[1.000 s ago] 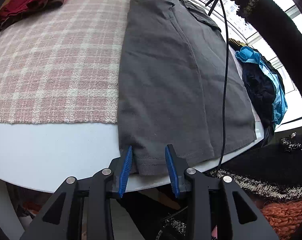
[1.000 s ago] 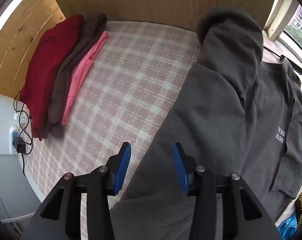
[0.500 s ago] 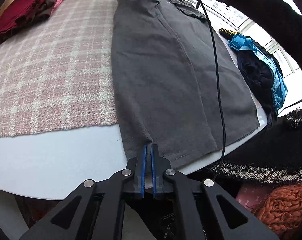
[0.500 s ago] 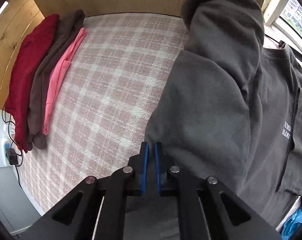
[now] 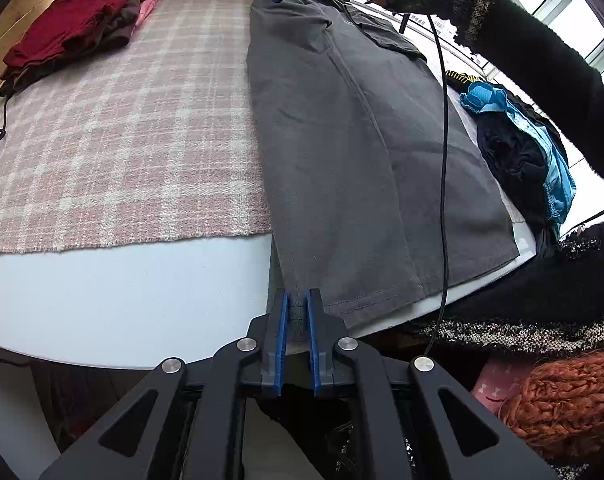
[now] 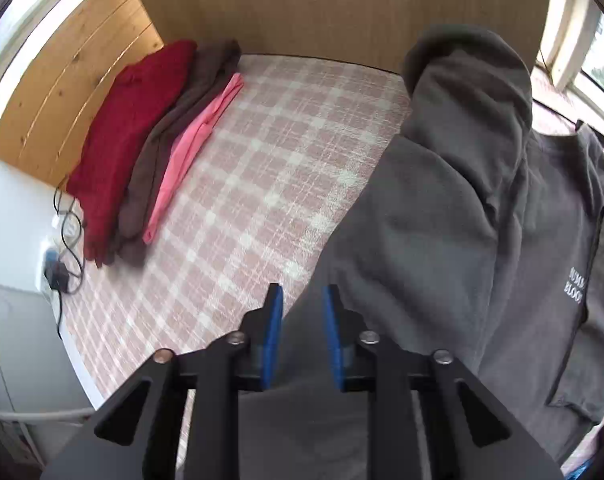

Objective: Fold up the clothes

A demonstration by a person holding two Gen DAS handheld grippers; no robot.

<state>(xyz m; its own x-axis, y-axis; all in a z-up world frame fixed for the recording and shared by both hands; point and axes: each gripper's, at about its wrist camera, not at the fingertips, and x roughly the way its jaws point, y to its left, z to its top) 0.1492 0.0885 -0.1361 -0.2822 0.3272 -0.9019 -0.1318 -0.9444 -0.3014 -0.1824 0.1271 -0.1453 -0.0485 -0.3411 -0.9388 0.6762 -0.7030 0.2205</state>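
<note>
A: Where's the grey T-shirt (image 5: 341,128)?

B: Lengthwise on the table (image 5: 122,300), hem at the near edge, collar at the far edge, over the plaid cloth (image 5: 122,120).

A: Claws?

B: Left claw (image 5: 297,308) pinches the hem corner. Right claw (image 6: 302,312) at the shoulder end, jaws just reopened, fabric between but not pinched.

A: So the left is nearer the hem; fold runs along the long axis.

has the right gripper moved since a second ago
Yes. The right gripper has shifted left off the grey shirt, toward the plaid cloth; its jaws have just been opening, with nothing pressed between them.
</note>
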